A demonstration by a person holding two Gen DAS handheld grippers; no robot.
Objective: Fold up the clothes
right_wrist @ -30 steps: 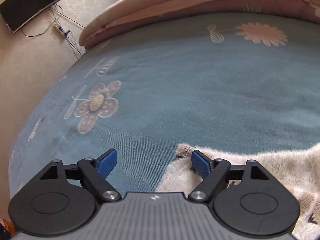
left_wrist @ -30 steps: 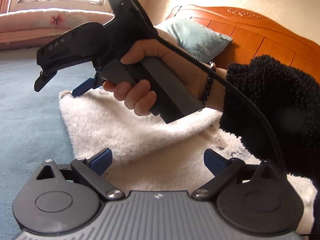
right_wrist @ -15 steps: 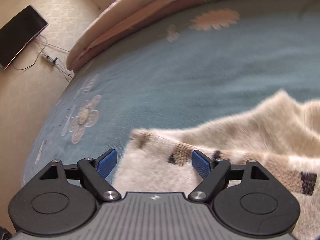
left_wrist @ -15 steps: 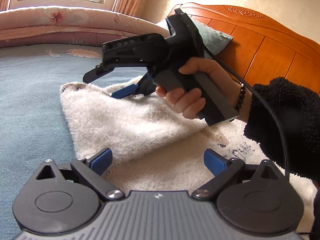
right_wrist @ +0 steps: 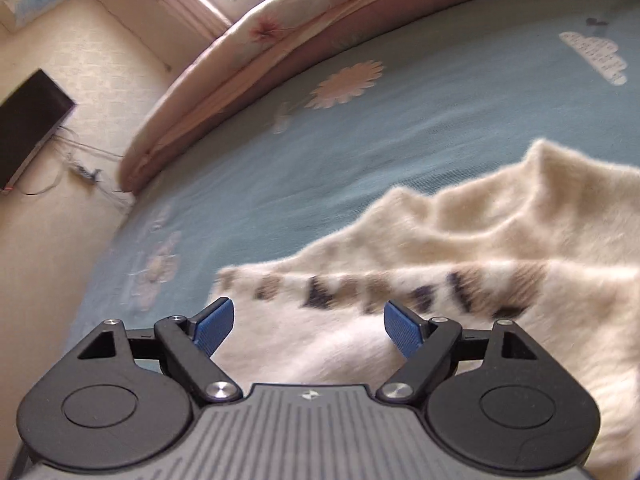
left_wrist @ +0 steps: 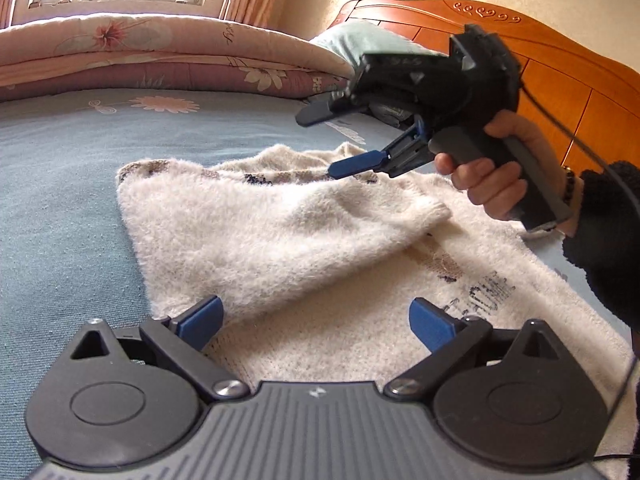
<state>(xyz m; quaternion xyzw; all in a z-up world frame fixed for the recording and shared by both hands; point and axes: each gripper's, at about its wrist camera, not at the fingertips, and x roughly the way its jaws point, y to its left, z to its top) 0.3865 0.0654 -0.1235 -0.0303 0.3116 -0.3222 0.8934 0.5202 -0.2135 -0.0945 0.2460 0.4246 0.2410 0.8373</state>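
Left wrist view: one cream fluffy sweater (left_wrist: 280,232) lies on the blue flowered bedspread (left_wrist: 60,200), well in from its edges, one side folded over the body so a dark patterned band shows along the far hem. Grey lettering on the front is only partly readable under the fold. The left gripper (left_wrist: 316,320) hovers low over the near part of the sweater, its two blue pads wide apart and holding nothing. Farther off, a person's right hand (left_wrist: 492,172) carries the right gripper (left_wrist: 336,140) above the far hem, blurred; its two fingers are spread and empty. A black fuzzy sleeve (left_wrist: 608,232) is cut off at the frame's right edge.

Right wrist view: the right gripper's pads (right_wrist: 214,328) stand wide apart over the sweater's patterned hem, gripping nothing. The picture is blurred. One folded pink quilt (right_wrist: 280,40) lies along the bed's far edge.
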